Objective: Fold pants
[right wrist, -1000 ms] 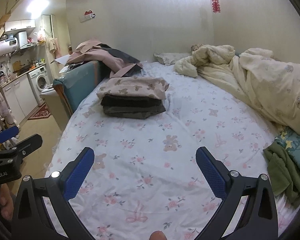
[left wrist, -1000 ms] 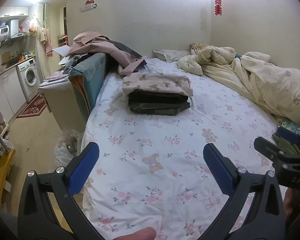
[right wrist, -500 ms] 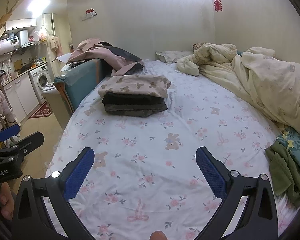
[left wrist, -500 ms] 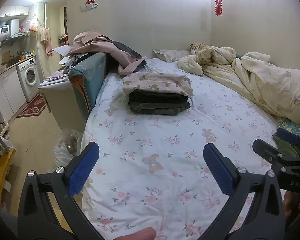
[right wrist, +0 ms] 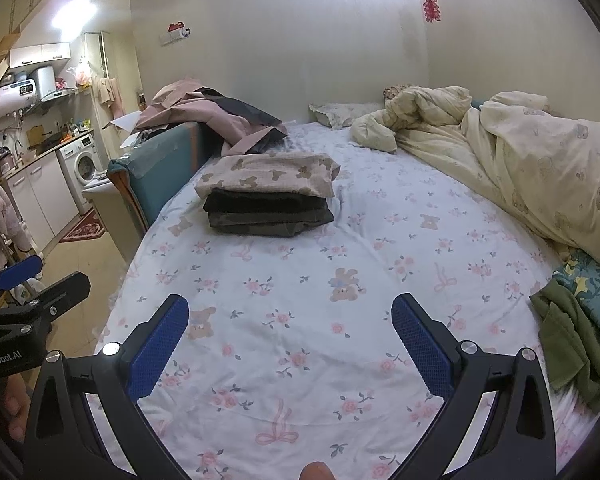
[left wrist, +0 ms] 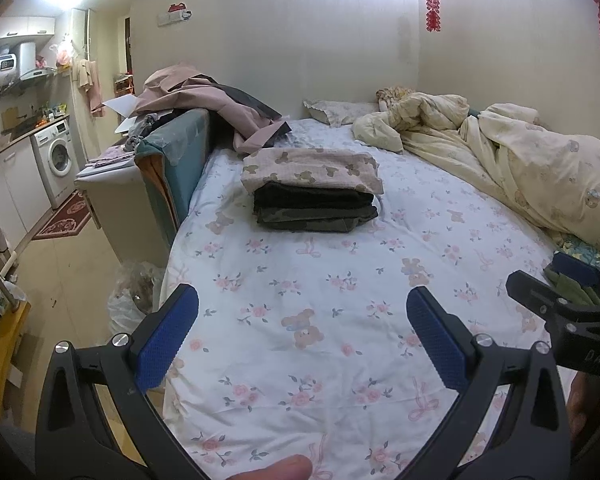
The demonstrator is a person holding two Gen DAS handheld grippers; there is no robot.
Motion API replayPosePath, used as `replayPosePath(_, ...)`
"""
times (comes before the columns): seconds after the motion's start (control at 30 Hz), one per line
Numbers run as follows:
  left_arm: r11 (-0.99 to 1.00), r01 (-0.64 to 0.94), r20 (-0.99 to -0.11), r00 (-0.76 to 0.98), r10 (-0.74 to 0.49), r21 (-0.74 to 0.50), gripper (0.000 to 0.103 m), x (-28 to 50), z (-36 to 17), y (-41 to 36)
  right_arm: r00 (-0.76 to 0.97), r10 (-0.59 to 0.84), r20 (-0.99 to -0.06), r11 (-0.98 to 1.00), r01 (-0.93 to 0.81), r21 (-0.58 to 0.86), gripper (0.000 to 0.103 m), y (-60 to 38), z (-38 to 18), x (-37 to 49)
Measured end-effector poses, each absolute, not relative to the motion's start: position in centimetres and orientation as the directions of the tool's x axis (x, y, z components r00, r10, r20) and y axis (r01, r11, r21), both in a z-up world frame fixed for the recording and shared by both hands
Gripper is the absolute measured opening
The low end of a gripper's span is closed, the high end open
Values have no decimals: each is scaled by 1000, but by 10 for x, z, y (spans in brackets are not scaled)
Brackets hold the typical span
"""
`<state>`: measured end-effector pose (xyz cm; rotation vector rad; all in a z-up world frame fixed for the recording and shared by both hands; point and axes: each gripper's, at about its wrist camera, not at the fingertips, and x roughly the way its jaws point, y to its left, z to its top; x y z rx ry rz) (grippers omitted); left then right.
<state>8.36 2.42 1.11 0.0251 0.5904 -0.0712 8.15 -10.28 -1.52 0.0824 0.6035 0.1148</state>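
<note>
A stack of folded pants [left wrist: 314,192] lies on the floral bed sheet [left wrist: 320,300], a bear-print pair on top and dark pairs below; it also shows in the right wrist view [right wrist: 266,200]. An unfolded olive green garment [right wrist: 572,340] lies crumpled at the bed's right edge. My left gripper [left wrist: 300,336] is open and empty above the sheet's near part. My right gripper [right wrist: 290,344] is open and empty, held over the same area, to the right of the left one.
A rumpled cream duvet [left wrist: 520,164] fills the bed's right side. A pile of pink and dark clothes [left wrist: 212,108] lies on a teal headboard-like panel [left wrist: 176,160] at left. The floor and a washing machine [left wrist: 56,156] are further left.
Both grippers have drifted slightly; the right one has moved a little to the right and closer over the bed. Both stay open and empty.
</note>
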Motion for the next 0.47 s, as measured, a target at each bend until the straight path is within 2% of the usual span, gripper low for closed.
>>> replayPosePath(0.47,997,72,-552,832,-62,-4,103,82,11,26,818,132,-561,990,-84,111,103,-104,-15,81)
